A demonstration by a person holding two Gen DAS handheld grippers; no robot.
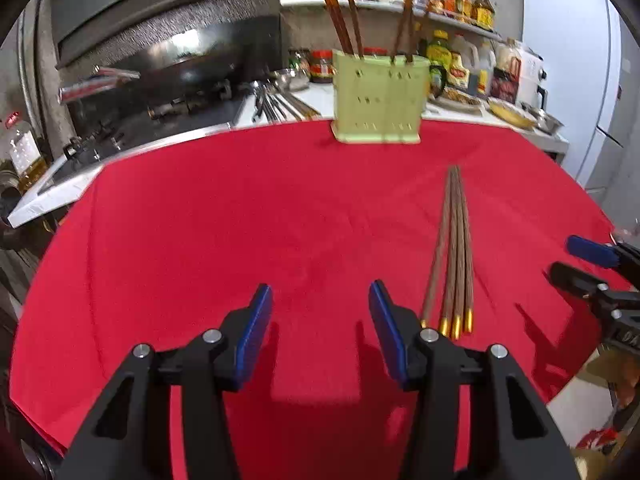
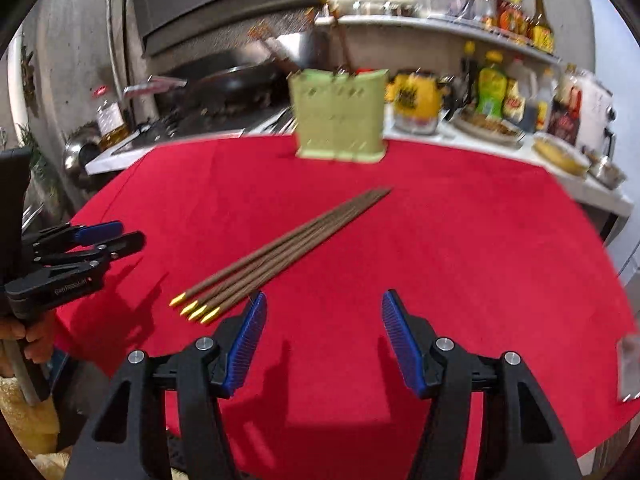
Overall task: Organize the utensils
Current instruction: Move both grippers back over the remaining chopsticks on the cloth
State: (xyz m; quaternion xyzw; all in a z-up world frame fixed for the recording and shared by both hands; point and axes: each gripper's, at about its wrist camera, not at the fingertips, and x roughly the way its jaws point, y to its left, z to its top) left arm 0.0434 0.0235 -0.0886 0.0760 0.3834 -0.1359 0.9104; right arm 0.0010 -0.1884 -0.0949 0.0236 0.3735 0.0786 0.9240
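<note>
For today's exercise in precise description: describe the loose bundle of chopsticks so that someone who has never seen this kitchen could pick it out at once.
Start at the red cloth covering the table, with the pale green utensil holder standing at its far edge. Nearer than the holder, the loose chopsticks lie flat on the cloth, side by side. Unlike the reddish-brown chopsticks standing upright in the holder, these are dull brown with gold-coloured caps.

Bottle labels on the shelf point(image 1: 400, 6) are too small to read. The green utensil holder point(image 2: 339, 114) is motion-blurred in the right wrist view, hiding its slot detail. The right gripper point(image 1: 576, 264) is cut off by the left view's edge
</note>
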